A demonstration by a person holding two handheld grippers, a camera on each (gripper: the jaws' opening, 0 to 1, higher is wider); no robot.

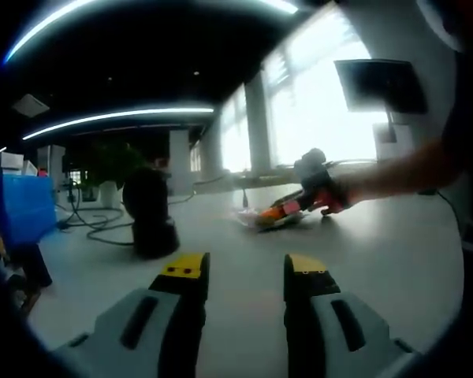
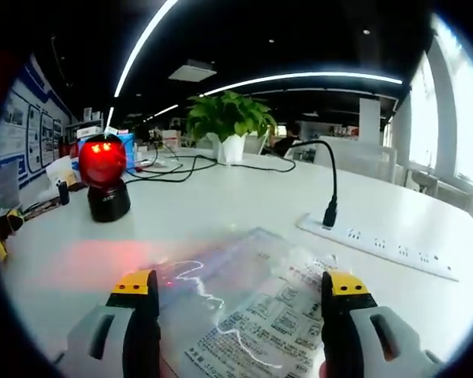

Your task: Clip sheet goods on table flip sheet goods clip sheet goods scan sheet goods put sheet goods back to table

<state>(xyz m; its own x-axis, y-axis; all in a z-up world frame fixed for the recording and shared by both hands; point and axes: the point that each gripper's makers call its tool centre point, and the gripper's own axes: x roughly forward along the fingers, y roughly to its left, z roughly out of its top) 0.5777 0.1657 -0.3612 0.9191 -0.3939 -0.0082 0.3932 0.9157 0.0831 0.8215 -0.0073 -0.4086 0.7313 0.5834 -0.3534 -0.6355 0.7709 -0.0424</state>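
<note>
1. Right gripper view, foreground: the right gripper (image 2: 242, 295) has its jaws spread wide and released, one at lower left and one at lower right of the frame. The sheet goods (image 2: 260, 303), a glossy printed sheet in clear wrap, lies flat on the white table (image 2: 221, 205) between and ahead of the jaws; whether a jaw touches it cannot be told.
2. Surroundings, same view: a scanner (image 2: 104, 177) with a glowing red head stands at left centre, well apart from the sheet. A white power strip (image 2: 378, 244) lies at right, a black cable (image 2: 327, 177) arching up from it. A potted plant (image 2: 229, 126) stands at upper centre.
3. Open room: bare tabletop lies between sheet, scanner and strip.
4. Left gripper view: the left gripper (image 1: 244, 276) is released, jaws parted over bare table. The scanner's dark back stands at left centre; the other gripper, in a person's hand (image 1: 319, 189), rests on the sheet at centre right.
</note>
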